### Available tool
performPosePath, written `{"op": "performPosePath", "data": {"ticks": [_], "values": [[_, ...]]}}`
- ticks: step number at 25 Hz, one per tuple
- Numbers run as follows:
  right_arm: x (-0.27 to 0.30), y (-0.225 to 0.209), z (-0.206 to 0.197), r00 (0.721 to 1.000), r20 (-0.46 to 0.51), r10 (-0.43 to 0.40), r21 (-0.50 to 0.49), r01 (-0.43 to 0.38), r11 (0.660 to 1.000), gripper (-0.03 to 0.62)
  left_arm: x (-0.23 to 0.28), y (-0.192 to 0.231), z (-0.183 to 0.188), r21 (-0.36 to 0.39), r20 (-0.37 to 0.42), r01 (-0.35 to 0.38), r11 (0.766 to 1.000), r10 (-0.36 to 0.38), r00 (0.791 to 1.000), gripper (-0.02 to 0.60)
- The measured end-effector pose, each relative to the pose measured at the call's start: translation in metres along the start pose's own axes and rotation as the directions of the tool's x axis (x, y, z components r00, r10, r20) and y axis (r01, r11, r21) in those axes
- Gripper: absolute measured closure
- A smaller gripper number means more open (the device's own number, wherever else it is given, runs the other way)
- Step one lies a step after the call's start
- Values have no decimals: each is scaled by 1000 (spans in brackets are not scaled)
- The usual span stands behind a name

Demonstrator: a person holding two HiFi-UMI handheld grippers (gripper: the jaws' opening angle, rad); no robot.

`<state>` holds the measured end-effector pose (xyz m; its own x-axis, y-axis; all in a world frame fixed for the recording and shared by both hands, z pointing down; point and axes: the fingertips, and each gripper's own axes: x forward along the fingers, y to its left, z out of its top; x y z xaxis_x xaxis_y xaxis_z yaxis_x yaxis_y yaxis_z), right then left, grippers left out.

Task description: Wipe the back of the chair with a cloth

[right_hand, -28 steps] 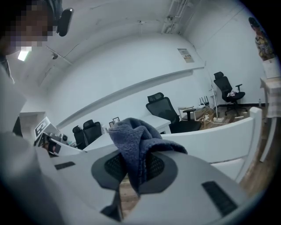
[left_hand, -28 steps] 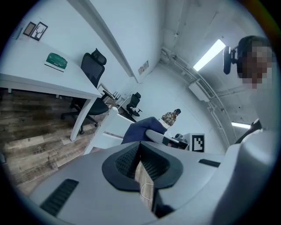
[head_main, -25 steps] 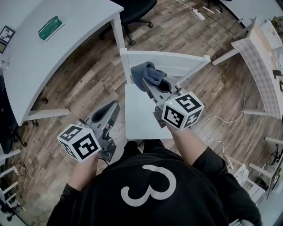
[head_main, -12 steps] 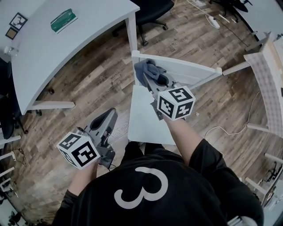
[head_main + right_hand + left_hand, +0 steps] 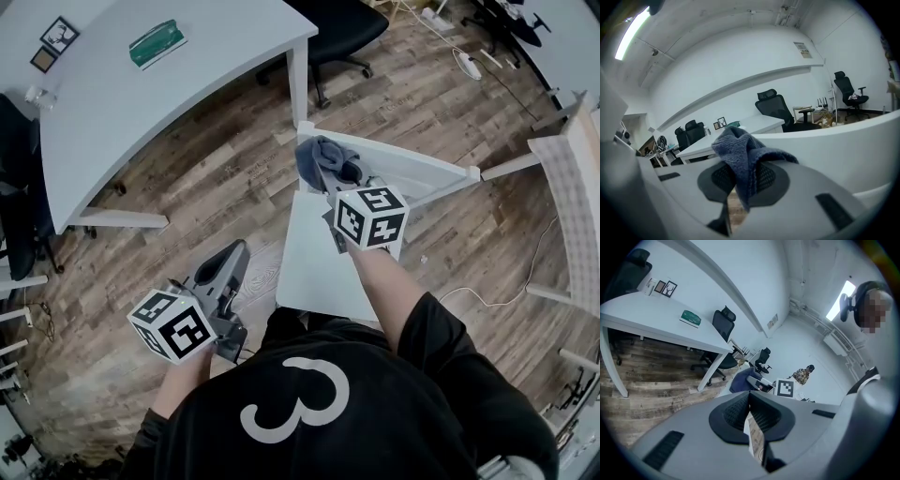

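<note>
A white wooden chair (image 5: pixel 314 253) stands in front of me, its back rail (image 5: pixel 412 169) running from upper left to right. My right gripper (image 5: pixel 330 173) is shut on a blue-grey cloth (image 5: pixel 319 157), which is bunched against the left end of the back rail. In the right gripper view the cloth (image 5: pixel 743 154) hangs pinched between the jaws, with the white rail (image 5: pixel 843 140) curving to the right. My left gripper (image 5: pixel 230 258) hangs low at the left of the seat, shut with nothing in it (image 5: pixel 751 417).
A large white desk (image 5: pixel 159 84) with a green book (image 5: pixel 157 44) stands at the upper left. A black office chair (image 5: pixel 337 28) sits beyond the white chair. Another white table (image 5: pixel 572 197) and cables lie on the wooden floor at right.
The right gripper with the cloth has moved up along the chair to the left end of the back rail. The head view has shifted; the left gripper stays low.
</note>
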<state>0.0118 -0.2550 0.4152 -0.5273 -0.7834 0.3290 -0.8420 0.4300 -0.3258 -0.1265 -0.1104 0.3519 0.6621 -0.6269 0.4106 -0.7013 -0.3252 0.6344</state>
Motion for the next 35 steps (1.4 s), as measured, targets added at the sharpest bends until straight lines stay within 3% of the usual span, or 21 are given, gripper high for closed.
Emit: {"op": "performPosePath", "data": {"ticks": [7, 16, 35], "values": [[4, -1, 0, 1000, 5, -28, 12, 28, 1000, 546, -6, 5, -2, -16, 16, -41, 999, 42, 999, 568], [-1, -6, 0, 1000, -4, 15, 31, -15, 999, 546, -3, 2, -9, -29, 40, -58, 998, 60, 997, 568], [-78, -90, -9, 993, 10, -115, 90, 113, 989, 546, 54, -43, -36, 4, -13, 57, 998, -57, 998, 568]]}}
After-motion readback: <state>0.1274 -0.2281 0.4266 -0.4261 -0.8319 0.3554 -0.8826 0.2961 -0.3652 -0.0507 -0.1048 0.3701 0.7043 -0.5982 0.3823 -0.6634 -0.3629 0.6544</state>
